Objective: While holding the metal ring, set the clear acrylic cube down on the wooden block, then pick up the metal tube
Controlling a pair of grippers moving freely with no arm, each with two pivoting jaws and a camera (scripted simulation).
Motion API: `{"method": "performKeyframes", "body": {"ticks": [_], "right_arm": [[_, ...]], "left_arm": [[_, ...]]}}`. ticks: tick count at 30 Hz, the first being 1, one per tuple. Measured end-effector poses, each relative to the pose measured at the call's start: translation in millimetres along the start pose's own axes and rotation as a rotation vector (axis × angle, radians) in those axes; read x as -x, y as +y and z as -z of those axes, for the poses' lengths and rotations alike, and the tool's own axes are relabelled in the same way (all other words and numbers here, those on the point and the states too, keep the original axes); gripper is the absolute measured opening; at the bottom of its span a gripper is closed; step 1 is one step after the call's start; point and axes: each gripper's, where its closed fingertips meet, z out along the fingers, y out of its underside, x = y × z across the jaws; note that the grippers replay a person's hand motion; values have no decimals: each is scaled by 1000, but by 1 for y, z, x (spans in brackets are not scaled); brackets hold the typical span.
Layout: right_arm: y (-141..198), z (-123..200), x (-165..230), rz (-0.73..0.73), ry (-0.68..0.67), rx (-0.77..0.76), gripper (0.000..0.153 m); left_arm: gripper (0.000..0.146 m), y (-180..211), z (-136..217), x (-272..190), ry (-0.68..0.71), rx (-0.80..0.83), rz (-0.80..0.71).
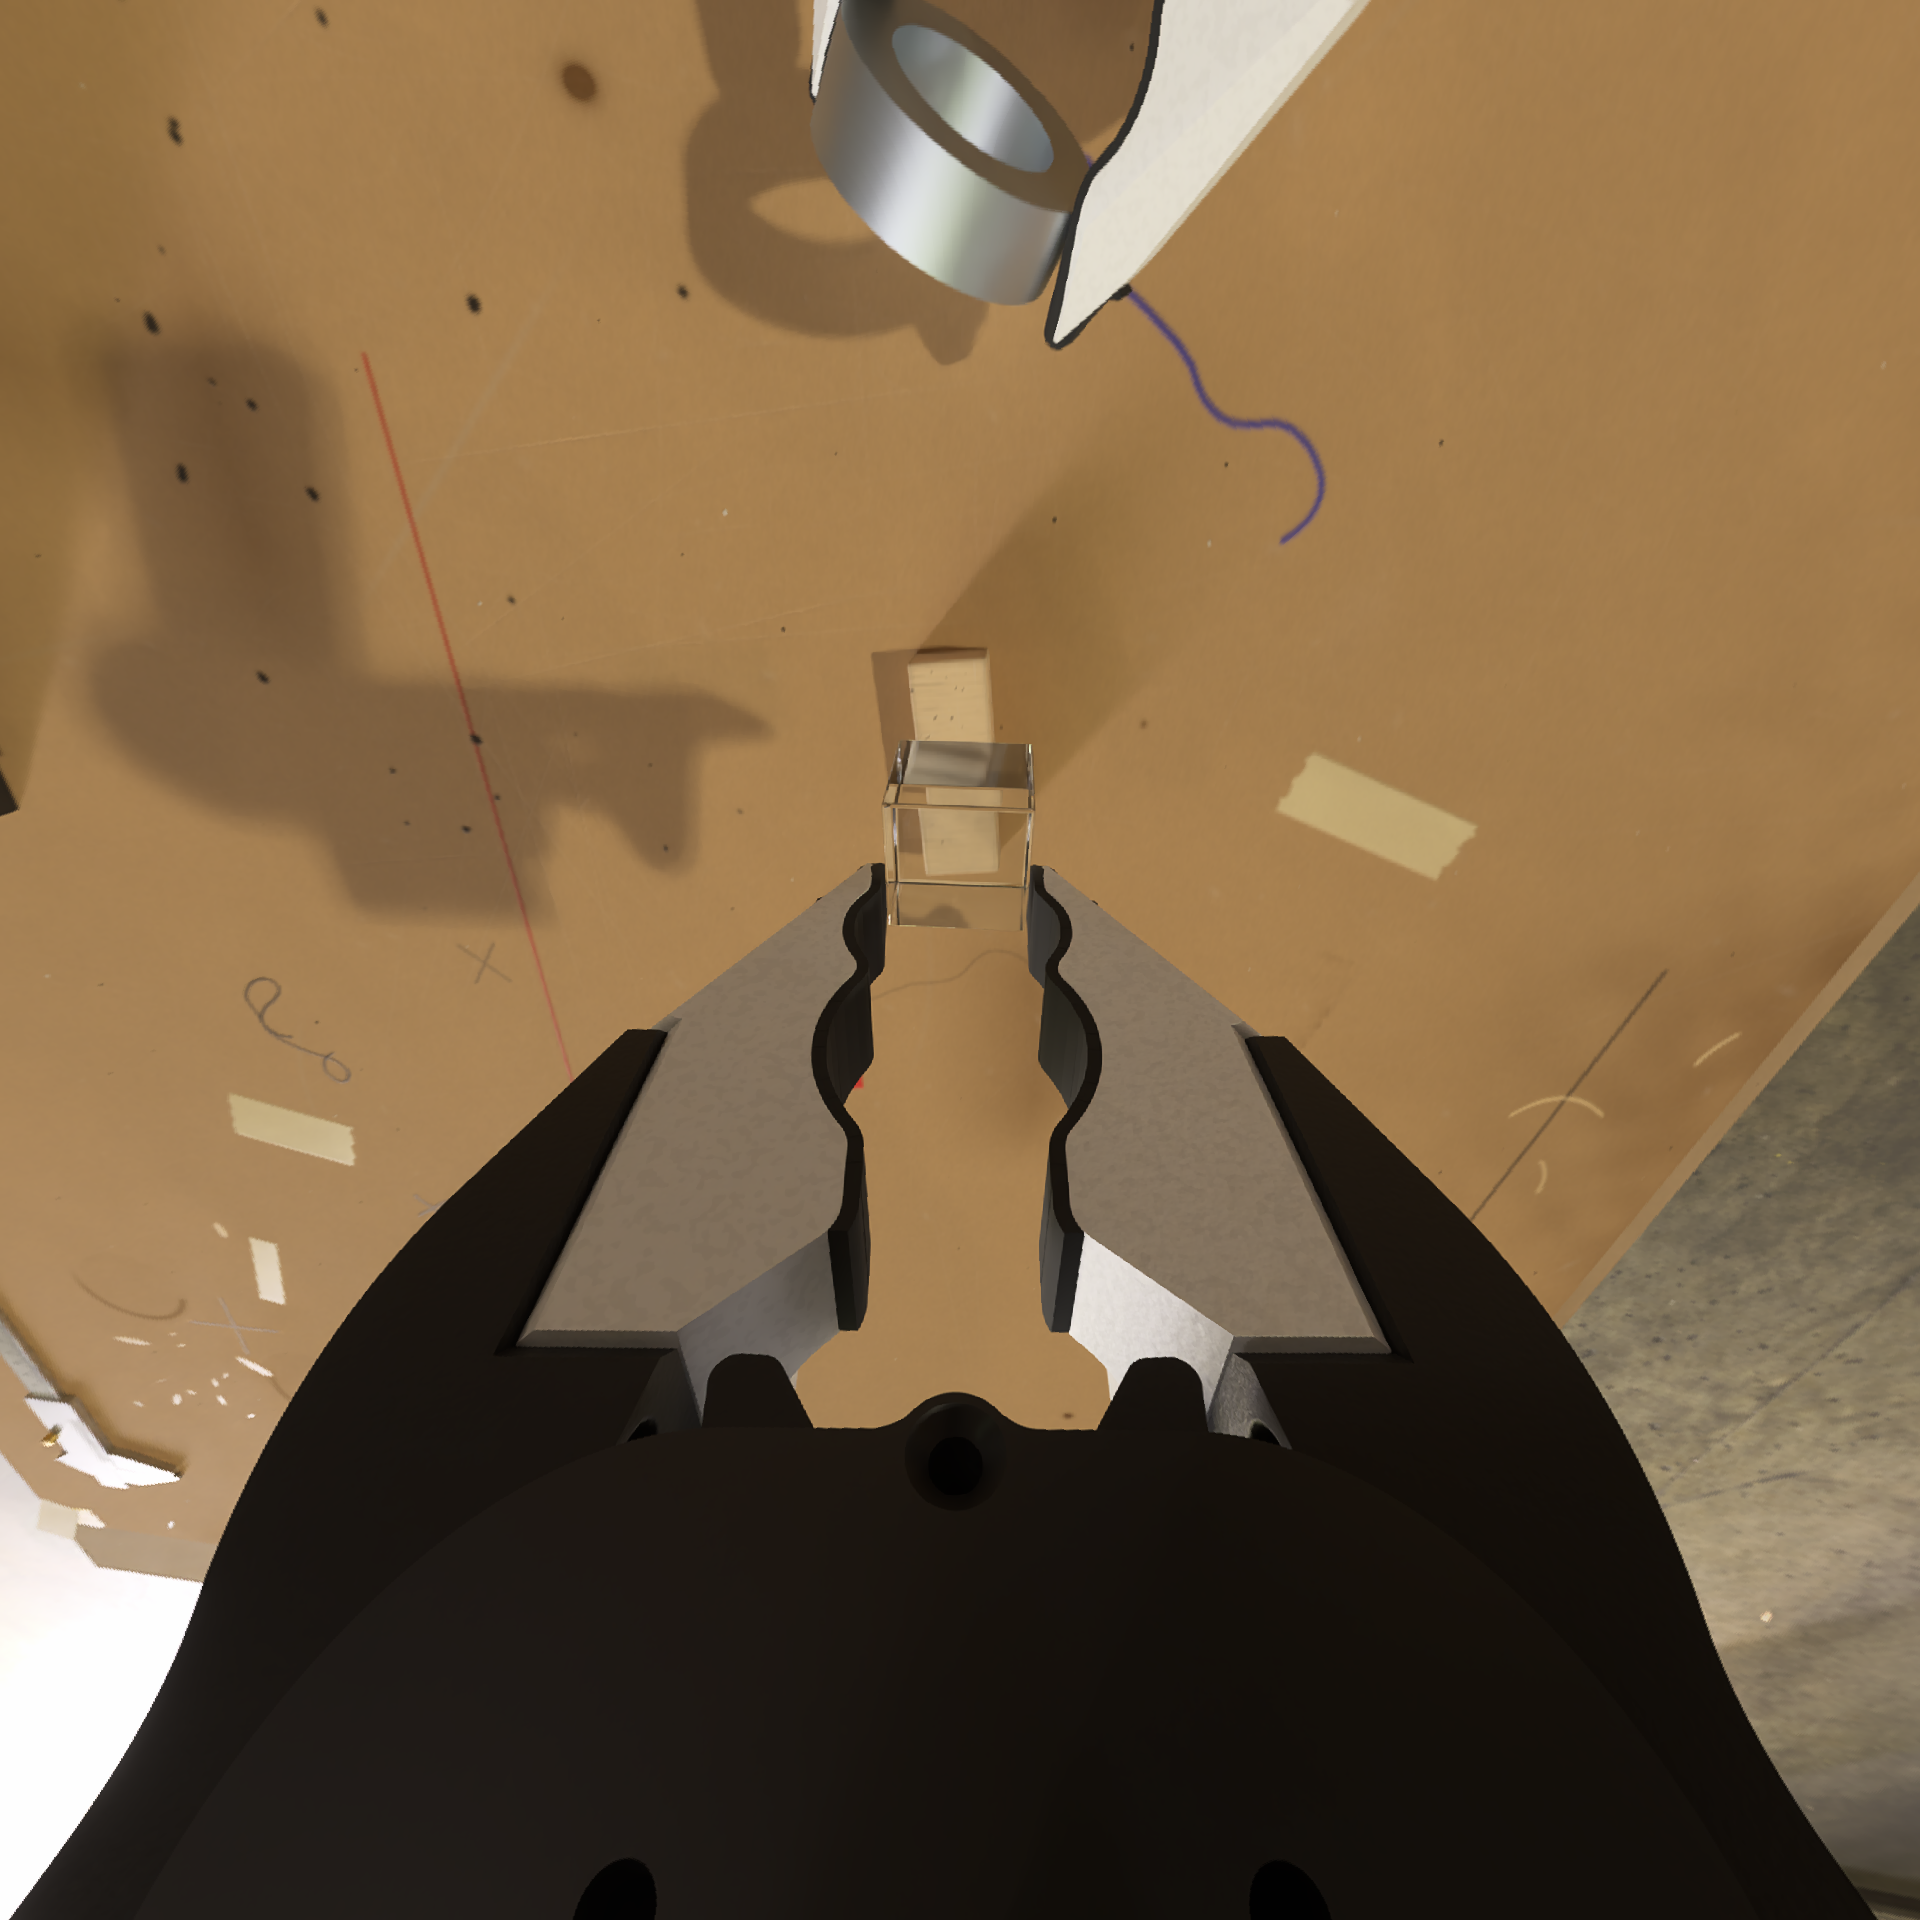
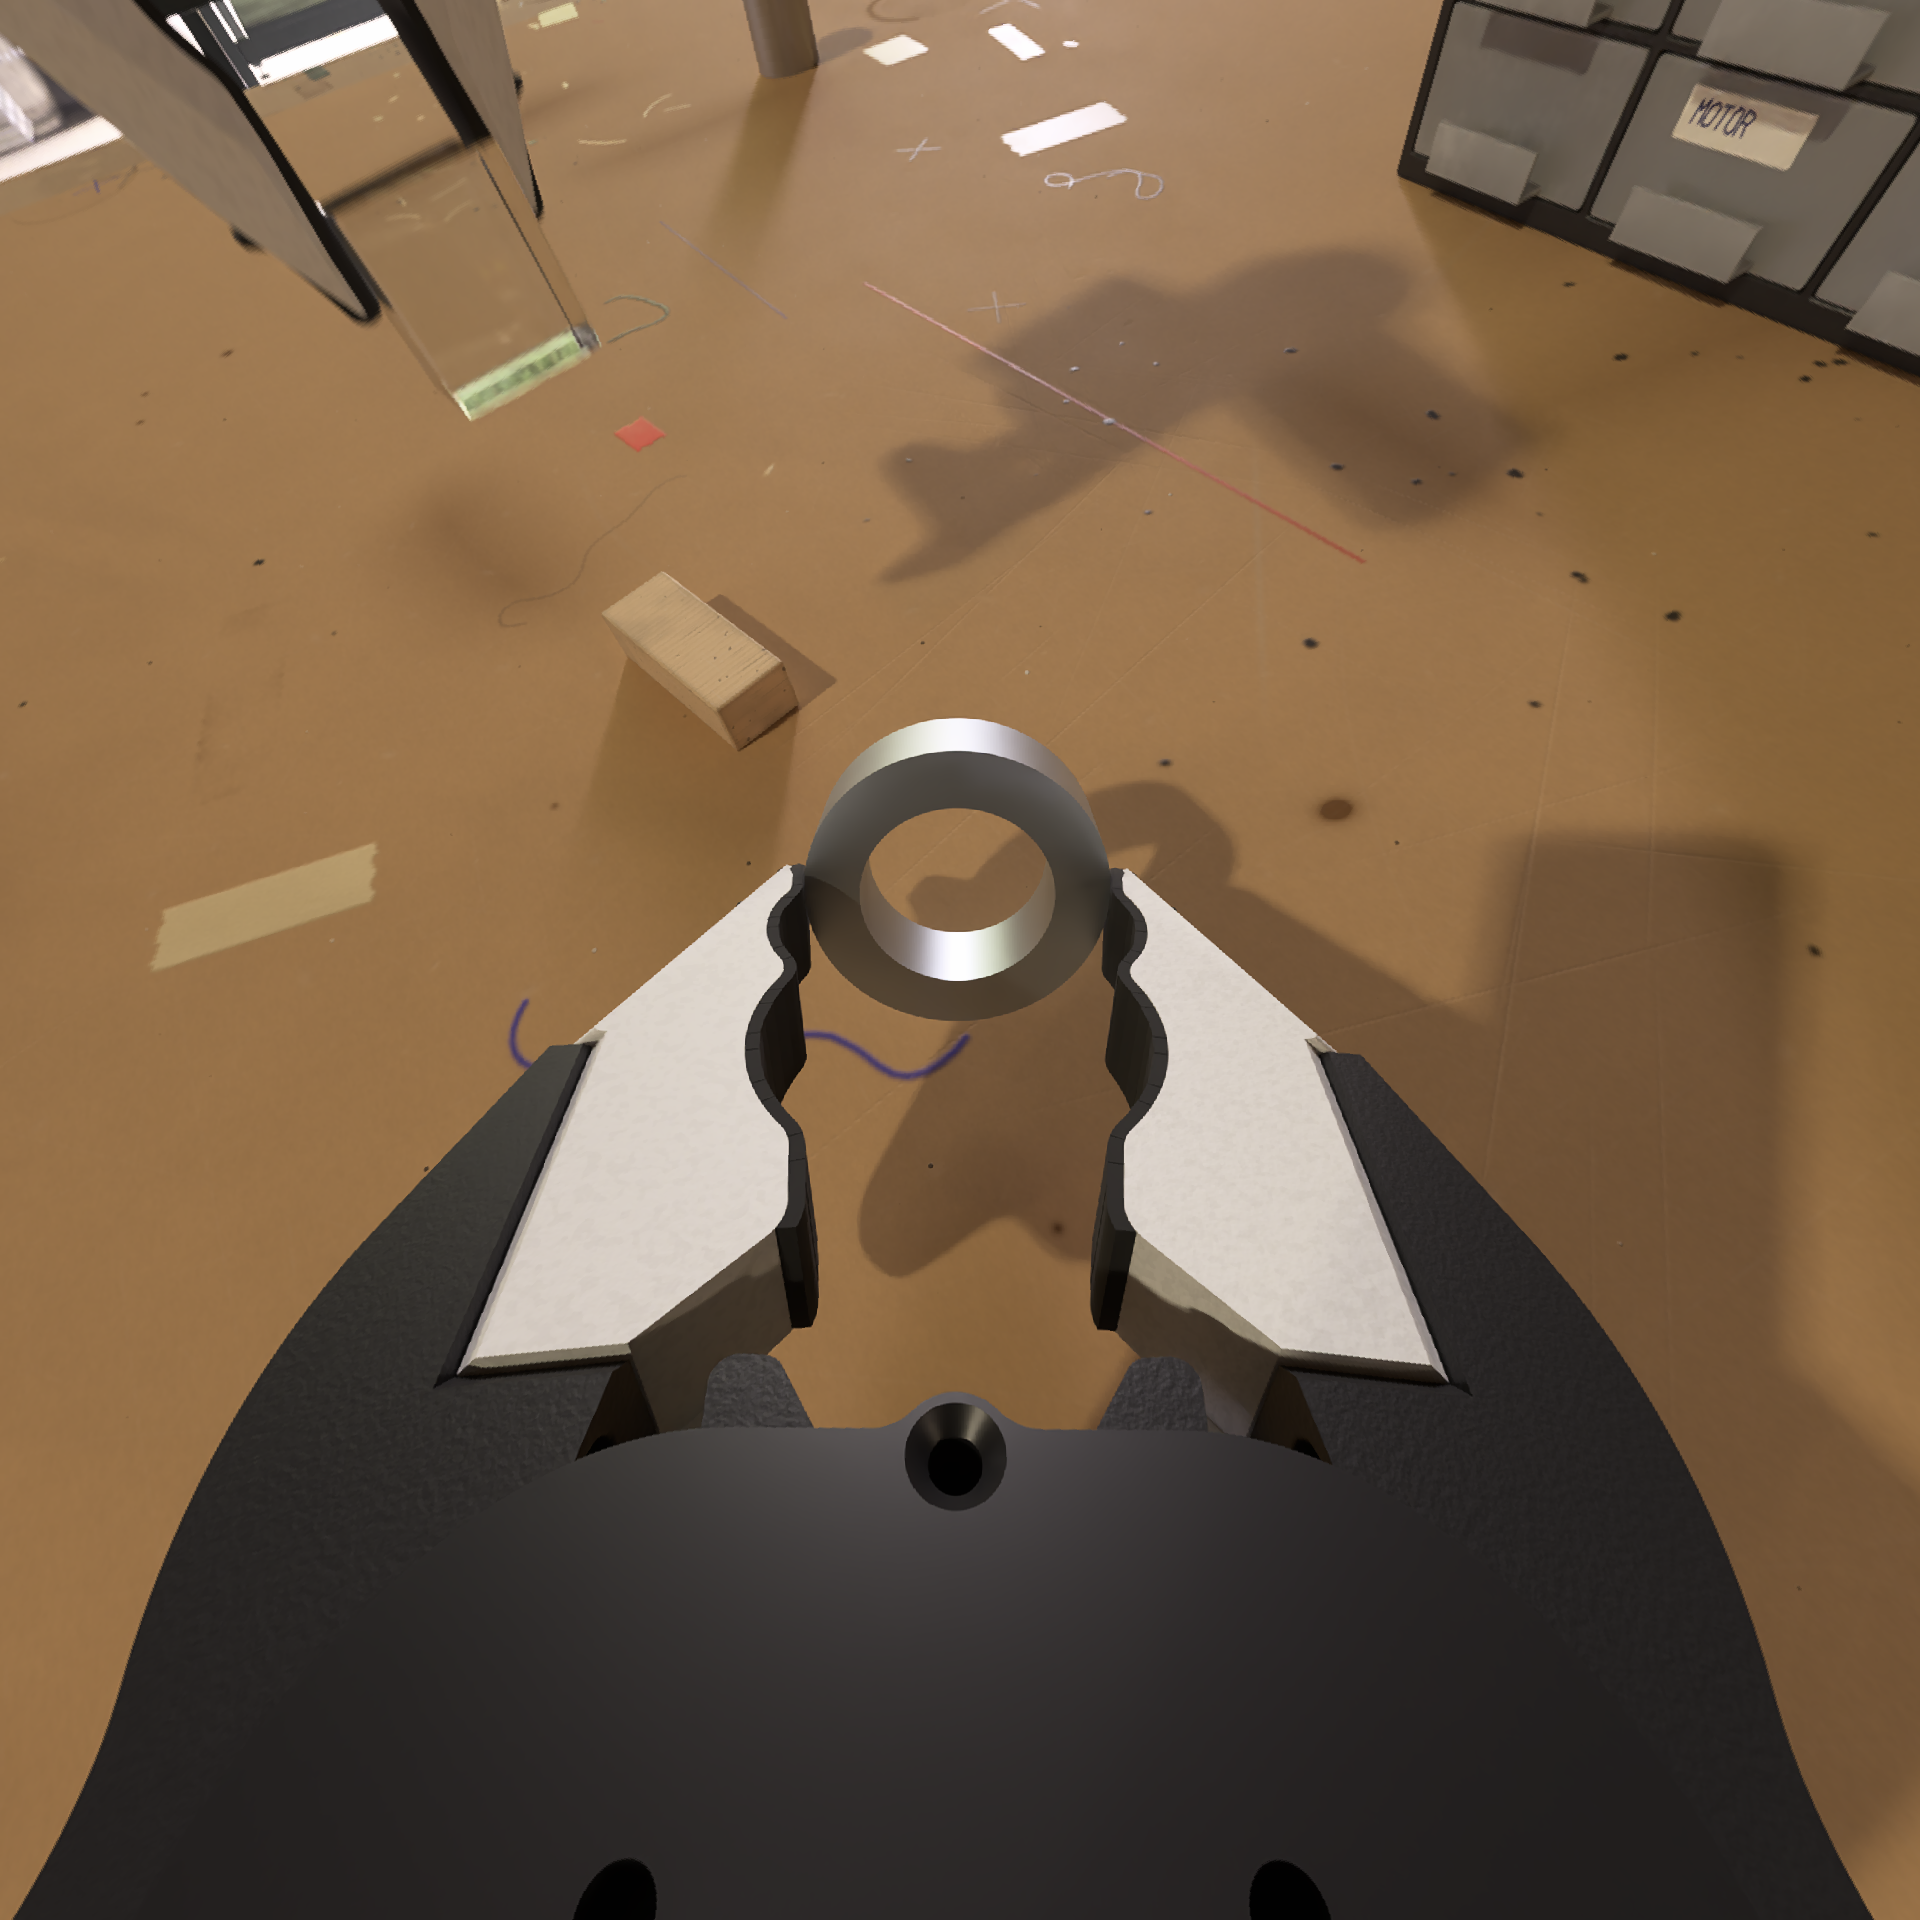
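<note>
**Cube held above block, placement pending**

Left wrist view, left to right: a large gripper shadow is cast on the brown tabletop (image 1: 1455, 582) at centre left. At frame centre the clear acrylic cube (image 1: 958, 831) is clamped between the tips of the left gripper (image 1: 958, 899), fingers clenched on its lower side faces. The wooden block (image 1: 948, 696) is seen just past and partly through the cube, so the cube is roughly lined up but not set down. At upper centre-right the metal ring (image 1: 935, 166) is seen in the other gripper's pale fingers.

Right wrist view, left to right: at upper left the cube (image 2: 468, 270) is seen hanging well above the table in the left gripper (image 2: 343, 197). The wooden block (image 2: 707, 655) lies flat at centre left, rotated diagonally, well apart from the cube. The metal ring (image 2: 954, 868) is gripped at frame centre by the right gripper (image 2: 954, 914), fingers closed on its outer wall, hole facing the camera. A grey upright cylinder at the top edge, probably the metal tube (image 2: 779, 36), is cut off by the frame. A drawer cabinet (image 2: 1683, 145) is seen at upper right.

Step judged: cube lowering. The cube should be centred over the block's narrow top face, kept level, and lowered until contact is made before the fingers are released. The clear faces are likely slippery, so release should be slow. The ring grip should be kept unchanged and the ring kept clear of the descent.
</note>
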Motion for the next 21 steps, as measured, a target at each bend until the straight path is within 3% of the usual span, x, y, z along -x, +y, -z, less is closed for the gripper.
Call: {"method": "performKeyframes", "body": {"ticks": [21], "right_arm": [[-4, 4, -4, -47, -5, -42, 57]], "left_arm": [[27, -5, -51, 4, -78, 145, 67]]}}
